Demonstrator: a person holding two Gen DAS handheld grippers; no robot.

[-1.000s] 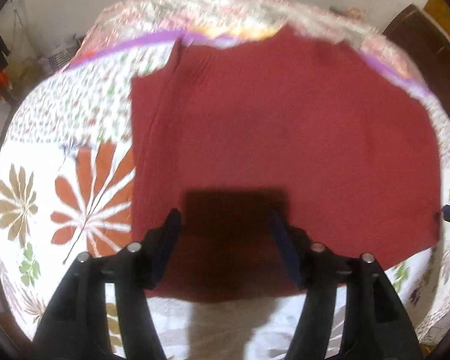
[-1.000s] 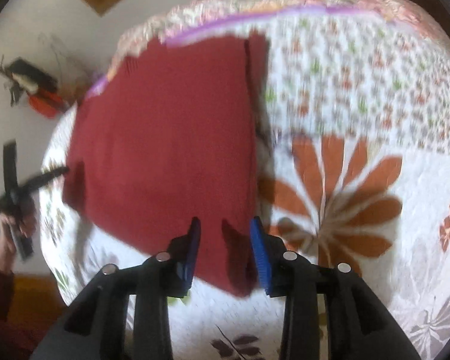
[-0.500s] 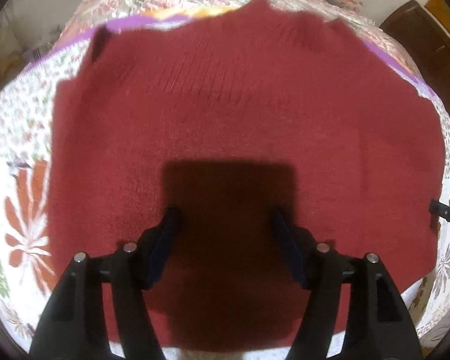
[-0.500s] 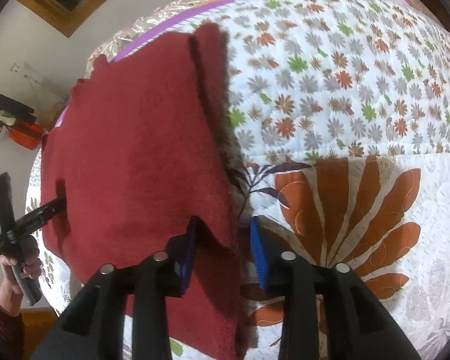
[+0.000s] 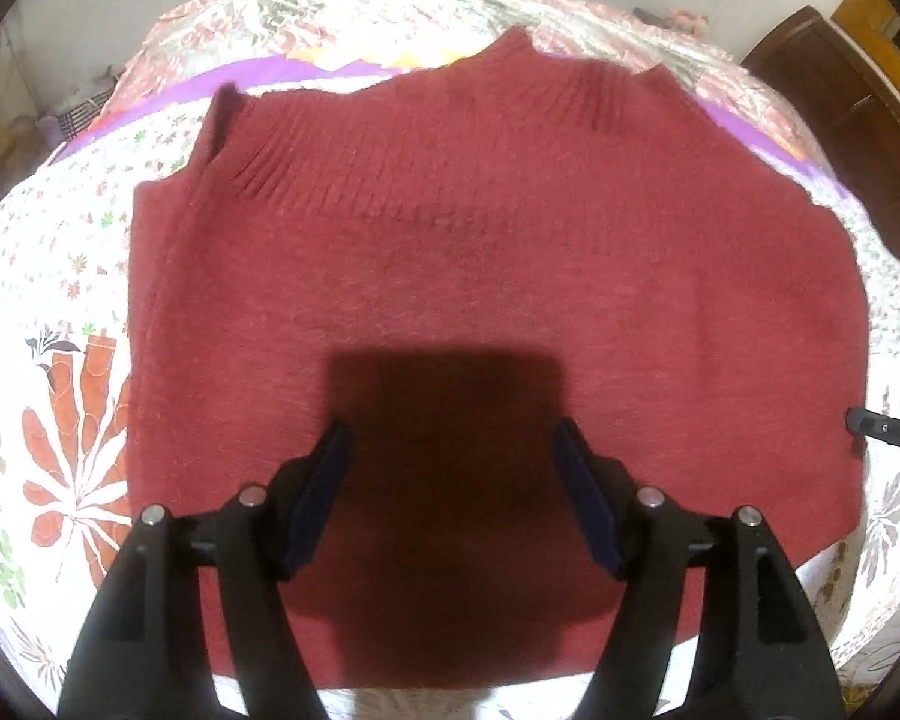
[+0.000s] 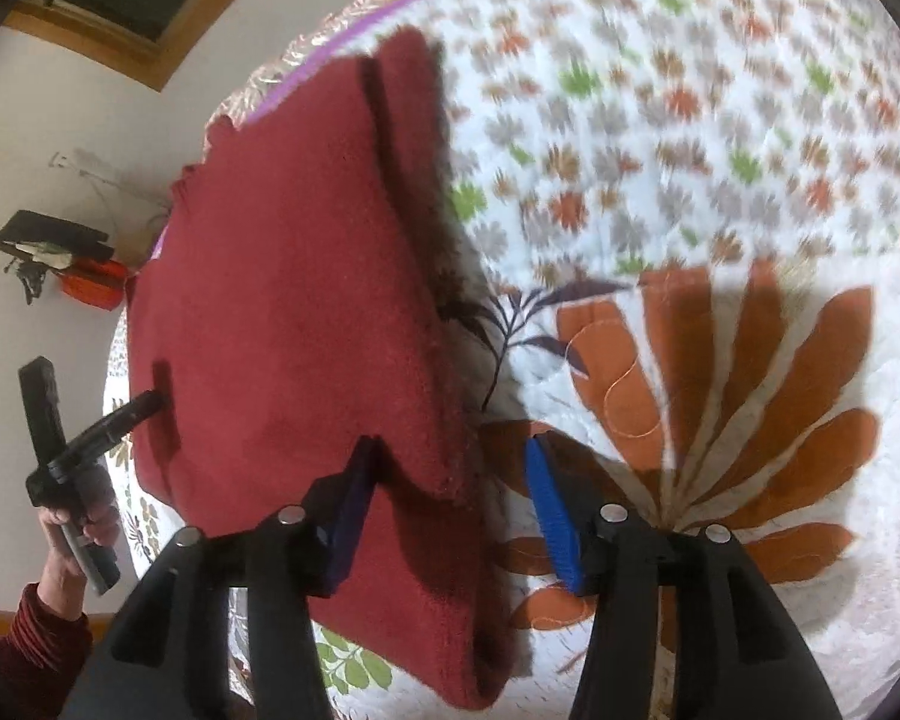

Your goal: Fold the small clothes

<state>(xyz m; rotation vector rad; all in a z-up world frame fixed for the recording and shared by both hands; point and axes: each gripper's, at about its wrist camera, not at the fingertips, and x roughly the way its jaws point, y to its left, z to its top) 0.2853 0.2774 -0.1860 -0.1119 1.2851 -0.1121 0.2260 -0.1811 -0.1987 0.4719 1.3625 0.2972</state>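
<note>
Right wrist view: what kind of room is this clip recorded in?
Most likely a bedroom at home. A dark red sweater lies on a bed's floral quilt, with a wood-framed window above; the left view shows dark wooden furniture beside the bed.

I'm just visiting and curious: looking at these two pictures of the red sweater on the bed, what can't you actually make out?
- Left wrist view: the red sweater's near hem, hidden by the left gripper and its shadow.
- Right wrist view: the quilt's small flowers, blurred.
- Right wrist view: the sweater's near corner, cut off by the right gripper.
- Both views: any sleeves, not visible.
</note>
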